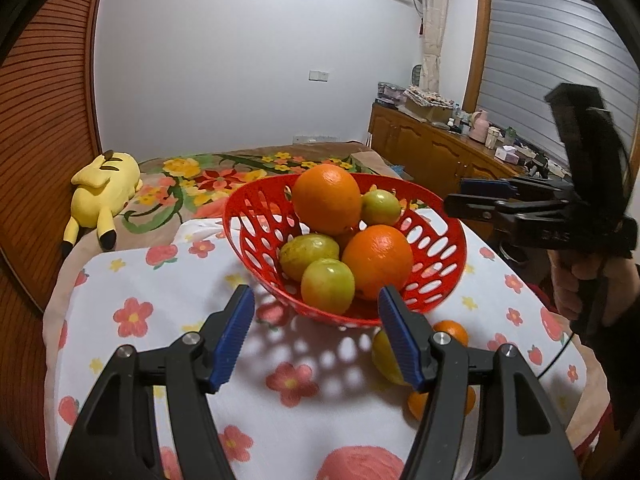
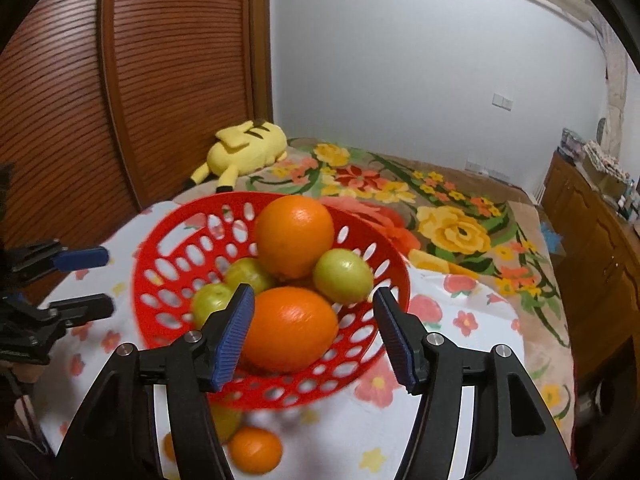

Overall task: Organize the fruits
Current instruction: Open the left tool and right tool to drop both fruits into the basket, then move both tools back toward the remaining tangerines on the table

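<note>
A: Left wrist view first. Our left claw [image 1: 316, 336] stands open with nothing between its pads, hovering before the red basket [image 1: 440, 264] on the desk [image 1: 132, 272]. Three fruits lie loose on the cloth — a yellow-green one [image 1: 385, 356] and two small oranges [image 1: 454, 330], half hidden behind the right finger.

B: We judge those loose ones light, firm and smooth — apt to roll. Being round, they have no real long axis; we'd take one across its middle.

A: Right wrist view. Our right claw [image 2: 314, 334] is open too, empty, above the near big orange [image 2: 292, 328] in the basket. The basket opens upward and looks stiff but light. A small orange [image 2: 255, 450] lies on the cloth below it.
</note>
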Demonstrator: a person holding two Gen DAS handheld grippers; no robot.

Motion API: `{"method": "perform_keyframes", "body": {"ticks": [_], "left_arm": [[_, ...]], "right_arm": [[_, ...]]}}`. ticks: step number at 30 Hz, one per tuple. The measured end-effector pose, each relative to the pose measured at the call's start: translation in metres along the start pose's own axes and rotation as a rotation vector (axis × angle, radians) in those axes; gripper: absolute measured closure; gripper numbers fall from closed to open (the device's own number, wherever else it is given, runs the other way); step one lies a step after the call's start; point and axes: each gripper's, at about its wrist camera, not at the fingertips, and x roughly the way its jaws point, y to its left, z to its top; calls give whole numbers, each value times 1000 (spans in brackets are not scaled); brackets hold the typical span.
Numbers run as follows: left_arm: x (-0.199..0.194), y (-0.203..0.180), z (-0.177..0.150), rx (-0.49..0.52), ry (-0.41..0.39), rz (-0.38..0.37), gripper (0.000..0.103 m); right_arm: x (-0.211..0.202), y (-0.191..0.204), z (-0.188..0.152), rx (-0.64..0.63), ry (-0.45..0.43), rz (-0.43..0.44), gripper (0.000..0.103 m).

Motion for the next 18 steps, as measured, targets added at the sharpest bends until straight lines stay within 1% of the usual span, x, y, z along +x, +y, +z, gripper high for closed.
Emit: {"method": "perform_keyframes", "body": {"ticks": [7, 18], "left_arm": [[-8, -12, -14, 12, 18, -14, 37], [-18, -29, -41, 34, 56, -31, 36]], "right_arm": [[-34, 12, -29, 53, -30, 2, 36], [-58, 35, -85, 130, -27, 15, 29]]}}
